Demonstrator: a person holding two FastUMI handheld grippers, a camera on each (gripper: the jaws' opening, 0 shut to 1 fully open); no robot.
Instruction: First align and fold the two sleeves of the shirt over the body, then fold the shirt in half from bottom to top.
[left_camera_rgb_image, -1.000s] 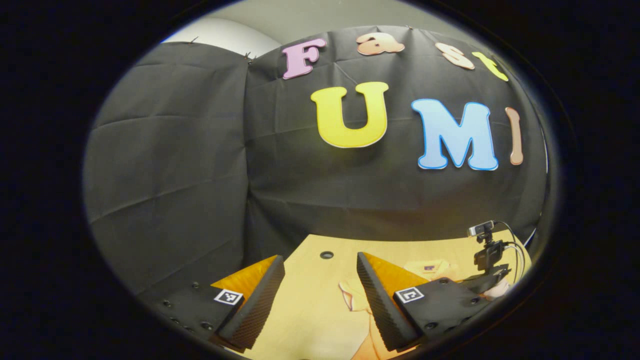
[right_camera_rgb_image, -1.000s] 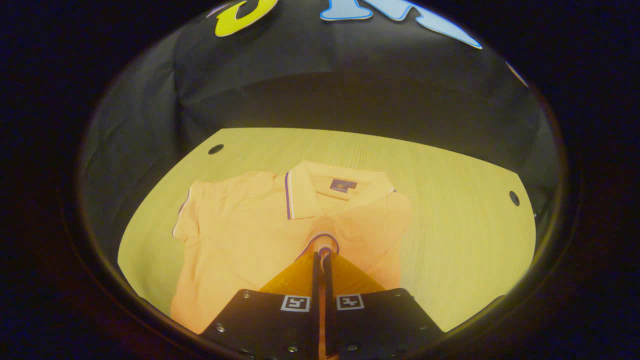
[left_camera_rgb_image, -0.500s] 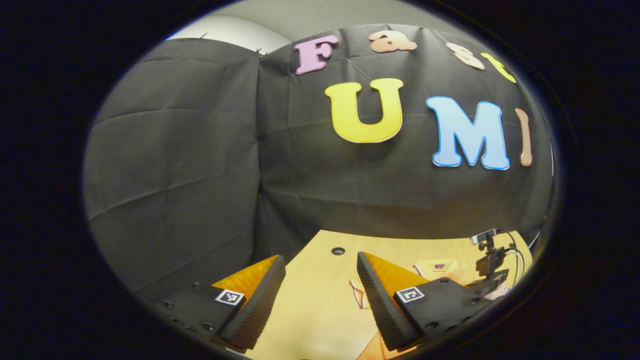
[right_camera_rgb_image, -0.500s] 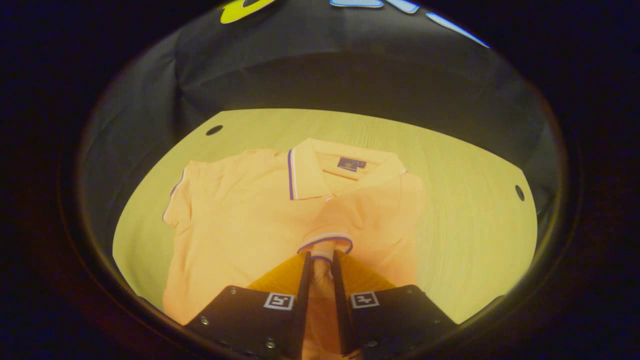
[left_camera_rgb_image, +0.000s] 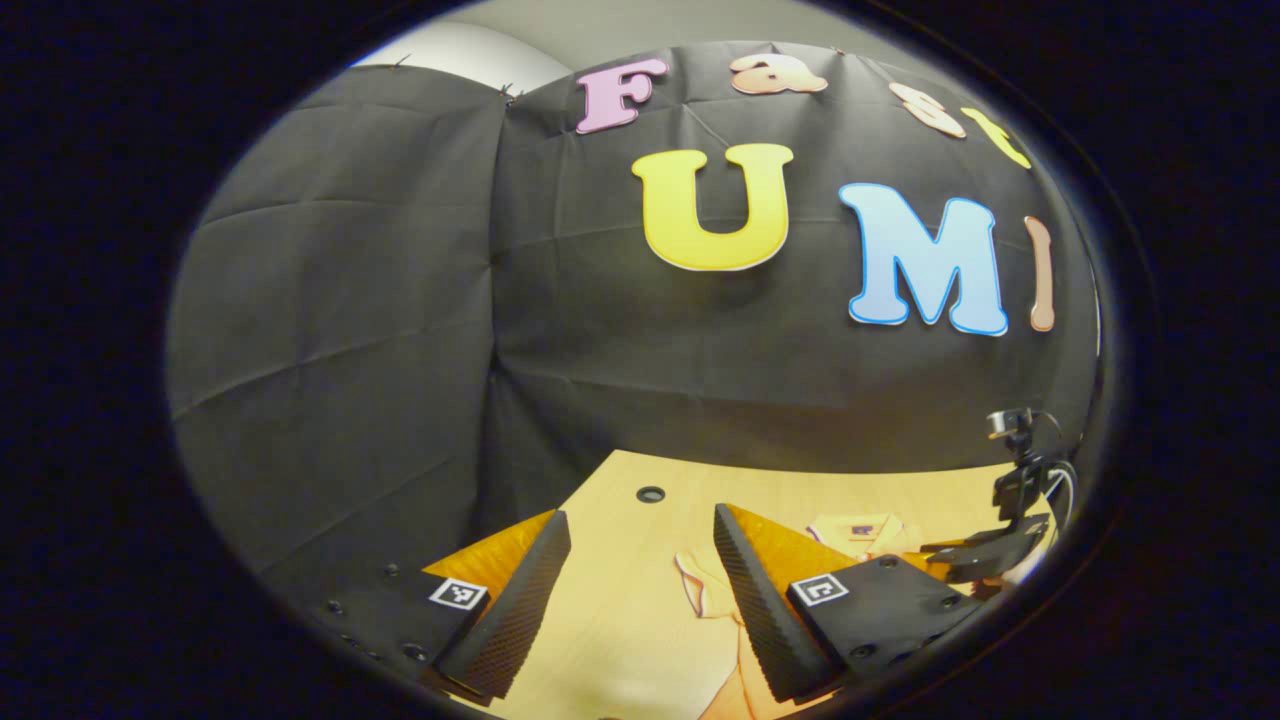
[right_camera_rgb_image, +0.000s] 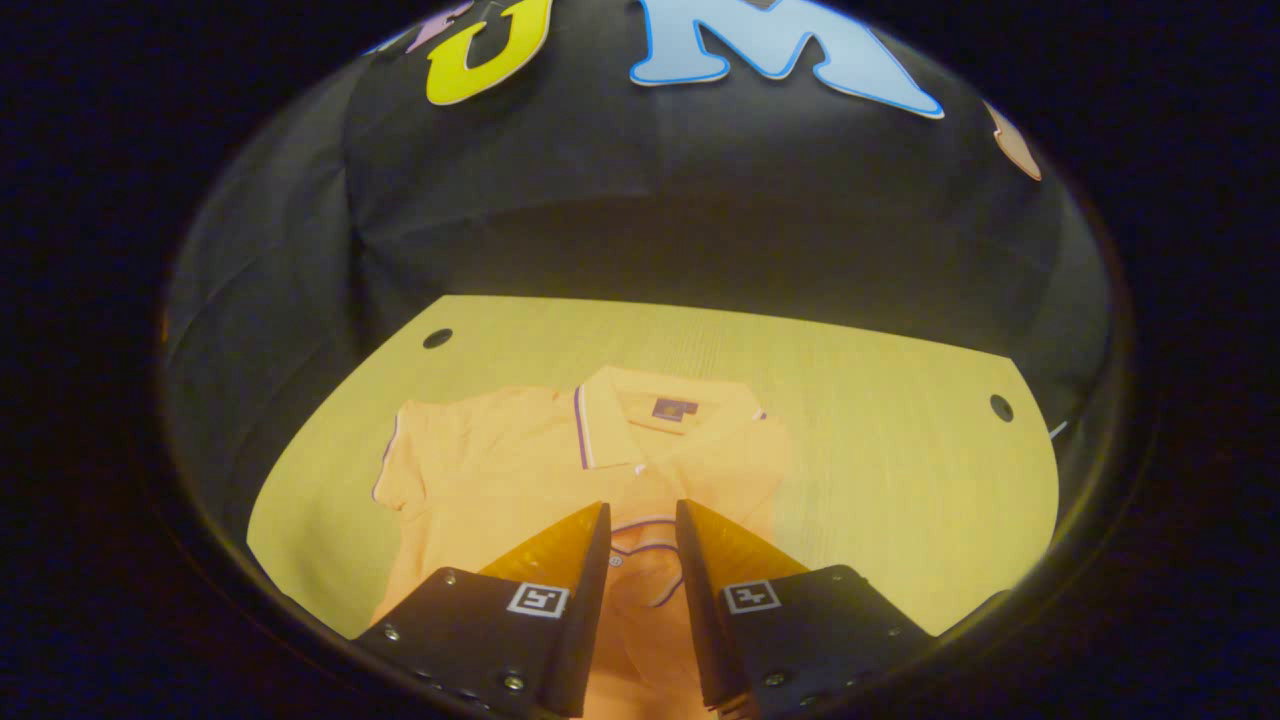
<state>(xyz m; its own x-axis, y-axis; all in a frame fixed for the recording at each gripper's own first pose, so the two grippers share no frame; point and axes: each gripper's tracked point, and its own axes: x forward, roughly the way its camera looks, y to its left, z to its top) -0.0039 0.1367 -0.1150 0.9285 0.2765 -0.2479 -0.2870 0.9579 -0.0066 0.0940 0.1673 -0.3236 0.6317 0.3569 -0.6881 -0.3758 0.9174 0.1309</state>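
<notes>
Shirt: my orange shirt (right_camera_rgb_image: 500, 470) lies flat on the table (right_camera_rgb_image: 900, 460), collar toward the booth wall, its long axis running away from me.
Folded sleeve: one sleeve (right_camera_rgb_image: 650, 545) already lies across the chest, its striped cuff just ahead of my right gripper (right_camera_rgb_image: 640, 540).
Right gripper: jaws parted, nothing held, hanging above the chest.
Other sleeve: the left sleeve (right_camera_rgb_image: 400, 465) lies spread out flat toward the table's left side, not yet folded.
Left gripper: my left gripper (left_camera_rgb_image: 640, 560) is wide open and empty, the nearer one; that sleeve (left_camera_rgb_image: 695, 590) sits just ahead, right of centre.
Room: bare wood left of the sleeve and well clear of the table edge, so I judge an inward sweep has space.
</notes>
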